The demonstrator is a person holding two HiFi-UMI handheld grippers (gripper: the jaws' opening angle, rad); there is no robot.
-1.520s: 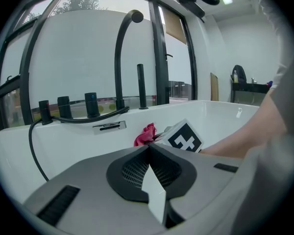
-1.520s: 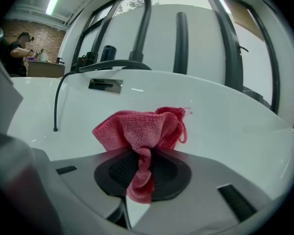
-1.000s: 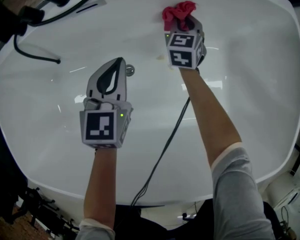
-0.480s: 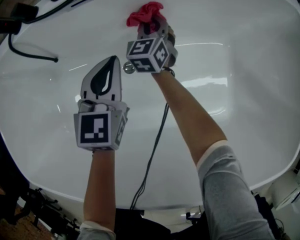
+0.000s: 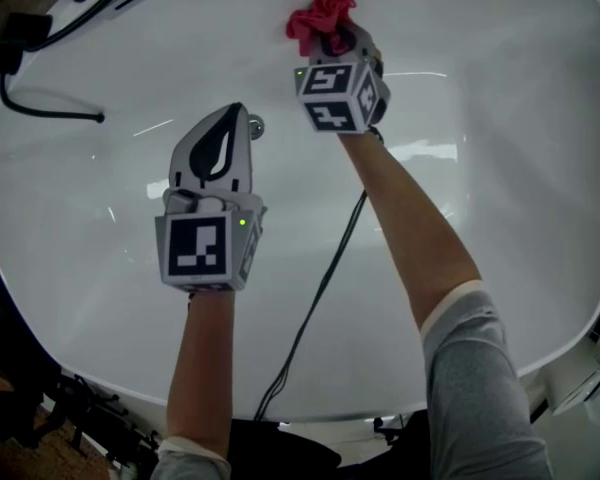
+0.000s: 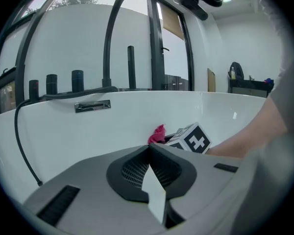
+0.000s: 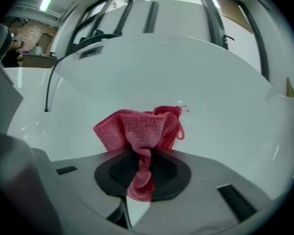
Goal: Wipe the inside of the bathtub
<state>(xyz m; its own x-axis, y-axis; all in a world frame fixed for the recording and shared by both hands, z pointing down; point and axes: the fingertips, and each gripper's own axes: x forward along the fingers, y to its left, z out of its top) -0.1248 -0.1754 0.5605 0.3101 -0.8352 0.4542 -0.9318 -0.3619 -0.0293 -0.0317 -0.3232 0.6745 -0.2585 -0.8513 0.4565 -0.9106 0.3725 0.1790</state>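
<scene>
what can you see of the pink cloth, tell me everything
The pink cloth is a small terry-looking rag, rosy red, with a stitched hem and a loose thread at one corner. It is bunched and pinched at its middle by the shut right gripper. A twisted tail hangs back between the jaws and the rest fans out in front. It sits near the white far wall of the bathtub; whether it touches the wall can't be told.

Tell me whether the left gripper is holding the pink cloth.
No, the left gripper is shut and empty; the pink cloth is pinched in the right gripper.
</scene>
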